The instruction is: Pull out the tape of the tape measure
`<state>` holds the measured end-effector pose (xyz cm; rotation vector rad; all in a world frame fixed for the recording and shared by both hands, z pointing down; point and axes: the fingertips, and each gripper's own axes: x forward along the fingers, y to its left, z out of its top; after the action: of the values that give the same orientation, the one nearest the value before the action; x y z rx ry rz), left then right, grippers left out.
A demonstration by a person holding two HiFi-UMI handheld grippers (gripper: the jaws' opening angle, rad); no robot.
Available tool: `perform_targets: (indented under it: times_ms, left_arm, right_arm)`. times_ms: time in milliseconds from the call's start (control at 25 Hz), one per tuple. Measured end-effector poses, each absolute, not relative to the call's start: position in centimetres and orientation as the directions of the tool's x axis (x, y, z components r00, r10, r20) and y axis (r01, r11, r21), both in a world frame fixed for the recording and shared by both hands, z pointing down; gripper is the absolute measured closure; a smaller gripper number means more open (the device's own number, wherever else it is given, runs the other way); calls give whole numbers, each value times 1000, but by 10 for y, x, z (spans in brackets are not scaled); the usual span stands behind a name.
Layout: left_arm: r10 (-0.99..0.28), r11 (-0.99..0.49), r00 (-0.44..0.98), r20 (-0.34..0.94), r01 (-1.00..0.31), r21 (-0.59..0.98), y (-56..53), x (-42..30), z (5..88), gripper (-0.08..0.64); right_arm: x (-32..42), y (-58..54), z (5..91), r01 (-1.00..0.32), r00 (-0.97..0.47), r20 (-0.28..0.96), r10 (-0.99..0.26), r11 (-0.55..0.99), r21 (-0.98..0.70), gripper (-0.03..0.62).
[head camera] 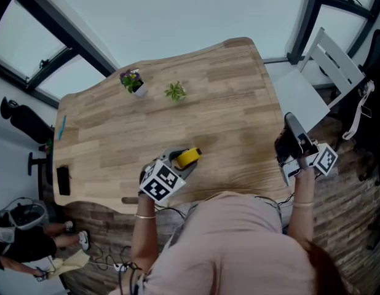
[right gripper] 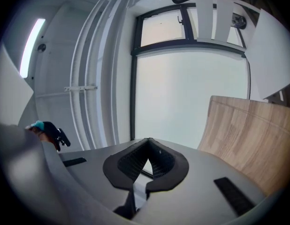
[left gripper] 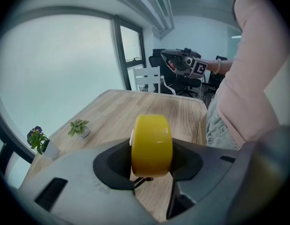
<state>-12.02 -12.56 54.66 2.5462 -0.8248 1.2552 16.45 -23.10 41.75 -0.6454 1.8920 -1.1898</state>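
A yellow tape measure [head camera: 189, 157] is clamped between the jaws of my left gripper [head camera: 182, 162], just above the wooden table [head camera: 208, 103] near its front edge. In the left gripper view the yellow case [left gripper: 152, 144] stands on edge between the two dark pads [left gripper: 114, 165], and no tape is drawn out. A thin dark loop [left gripper: 138, 181] hangs under it. My right gripper [head camera: 292, 134] is held off the table's right edge, apart from the tape measure. Its fingertips [right gripper: 148, 144] meet with nothing between them. It also shows far off in the left gripper view [left gripper: 180, 62].
Two small potted plants [head camera: 133, 82] [head camera: 175, 91] stand at the table's far left. A black flat object [head camera: 63, 180] and a blue pen [head camera: 61, 128] lie at the left edge. A white chair [head camera: 313, 78] stands beyond the right edge, with dark office chairs [head camera: 371, 72] behind.
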Motion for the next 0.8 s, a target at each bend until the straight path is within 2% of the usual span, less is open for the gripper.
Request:
perform_targets:
  times_ms: [360,600,800]
  left_arm:
    - [-438,-790,486,757,-610,-66,-128,-132,536,388]
    - [-476,-757,478,738,-649,-68,-132,-140,530,388]
    - [-496,-738,475,727,-671,-65,-136,-141,529,388]
  right_arm:
    - [145,-232,424,-216,-622,-235,-747,452,-866,594]
    - [134,-232,424,-384,-642,-160,-750,495,-779,594]
    - [128,-233,430,-432,-650,-115,-751,489,-758,594]
